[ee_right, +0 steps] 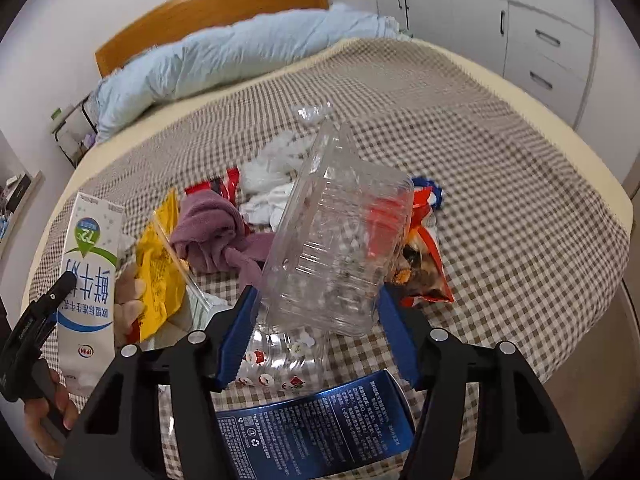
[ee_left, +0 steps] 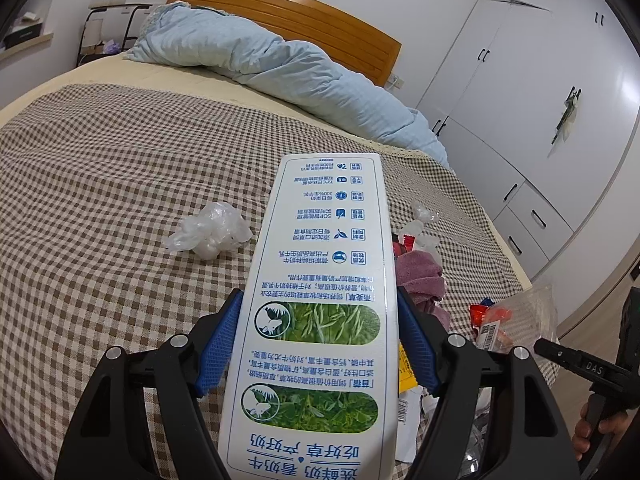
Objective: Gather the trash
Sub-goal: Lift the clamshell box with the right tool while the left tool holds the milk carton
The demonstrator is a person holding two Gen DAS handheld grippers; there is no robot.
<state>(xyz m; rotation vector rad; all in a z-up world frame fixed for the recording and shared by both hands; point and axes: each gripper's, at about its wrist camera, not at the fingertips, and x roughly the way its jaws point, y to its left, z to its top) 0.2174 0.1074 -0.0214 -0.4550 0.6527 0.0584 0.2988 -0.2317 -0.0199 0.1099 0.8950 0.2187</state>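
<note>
Two trash items gripped above checked bedspread (ee_left: 100, 168): milk carton (ee_left: 320, 300) clamped between blue pads of left gripper (ee_left: 320, 340); clear plastic clamshell container (ee_right: 340, 240) pinched, tilted, in right gripper (ee_right: 316, 328). Below clamshell: red snack wrapper (ee_right: 424, 264), purple cloth (ee_right: 216, 236), yellow packet (ee_right: 158, 264), white crumpled plastic (ee_right: 272, 168), blue box (ee_right: 316, 436). Crumpled clear bag (ee_left: 210, 232) seen apart, left of carton. Light-blue duvet (ee_left: 256, 56) bunched by wooden headboard (ee_left: 304, 16).

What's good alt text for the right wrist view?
The right tool holds a clear plastic clamshell container between its blue pads above a brown-and-white checked bedspread littered with trash. A purple cloth, yellow wrapper and red snack bag lie behind; at left, the left tool holds a white milk carton.
</note>
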